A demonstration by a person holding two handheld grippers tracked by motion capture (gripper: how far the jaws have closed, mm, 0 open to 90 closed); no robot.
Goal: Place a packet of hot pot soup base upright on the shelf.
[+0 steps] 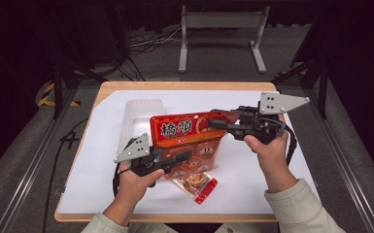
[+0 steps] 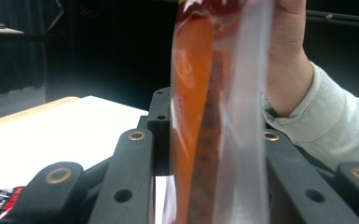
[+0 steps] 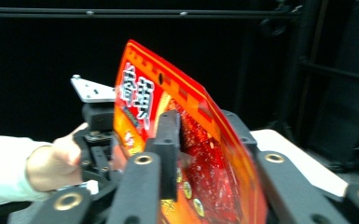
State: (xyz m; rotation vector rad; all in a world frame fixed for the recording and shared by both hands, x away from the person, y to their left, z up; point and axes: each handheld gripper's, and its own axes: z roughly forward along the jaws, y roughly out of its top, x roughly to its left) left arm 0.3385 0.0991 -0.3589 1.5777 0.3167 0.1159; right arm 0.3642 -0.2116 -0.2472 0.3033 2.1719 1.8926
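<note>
Orange snack bag (image 1: 189, 130) between grippers

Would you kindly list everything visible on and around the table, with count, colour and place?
Snack bag: one, red and orange with a clear lower part, held up over the table's middle between both grippers.
Small packet: one, red with a clear window, lying on the sheet near the front edge.
Clear plastic container: one, see-through, behind the bag at the left.
Sheet: one, white, covering the tabletop.
Table: one, light wood.
Metal stand: one, grey, on the floor beyond.
Left gripper: black, jaws on the bag's lower edge.
Right gripper: black, jaws either side of the bag's upper right corner.
</note>
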